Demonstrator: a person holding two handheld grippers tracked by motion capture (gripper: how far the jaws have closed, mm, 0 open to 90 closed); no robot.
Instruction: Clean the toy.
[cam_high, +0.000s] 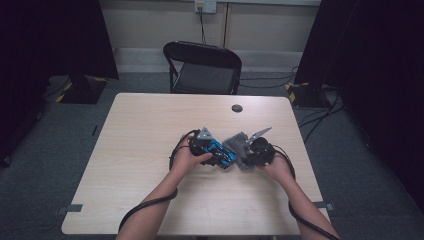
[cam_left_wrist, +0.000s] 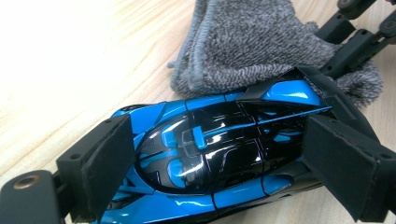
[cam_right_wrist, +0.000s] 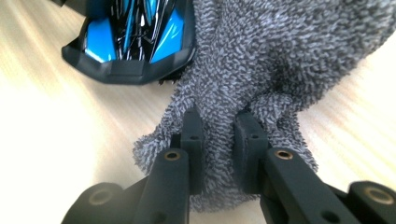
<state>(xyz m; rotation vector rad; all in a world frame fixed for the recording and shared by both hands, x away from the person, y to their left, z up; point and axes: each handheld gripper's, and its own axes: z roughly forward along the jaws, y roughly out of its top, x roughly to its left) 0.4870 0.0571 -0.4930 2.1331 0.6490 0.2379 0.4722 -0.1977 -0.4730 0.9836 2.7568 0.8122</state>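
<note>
A: Blue-and-black toy car (cam_left_wrist: 219, 154) in the middle of the desk (cam_high: 145, 150), clamped across its body by the left hand-held gripper (cam_left_wrist: 215, 168). Both pads are pressed against the car's flanks, so that's a firm hold.

B: And right against the car, the grey cloth (cam_right_wrist: 280, 70), pinched in a fold by the right hand-held gripper (cam_right_wrist: 219, 149), jaws nearly together on the terry.

A: How far along, you reckon?

B: My guess is mid-wipe. Car secured, cloth gathered and touching one end of the car. The bodywork looks glossy already, but I can't tell which parts have been rubbed. Most of the roof sits clear of the cloth.

A: The views split the work nicely. The left gripper view gives the roof, the blue stripes and the cloth bunched beyond the car.

B: The right gripper view gives the car's dark end panel against the cloth, and the pinch itself.

A: The high view adds both forearms meeting over the car, with a black chair (cam_high: 202, 67) beyond the desk's far edge.
</note>
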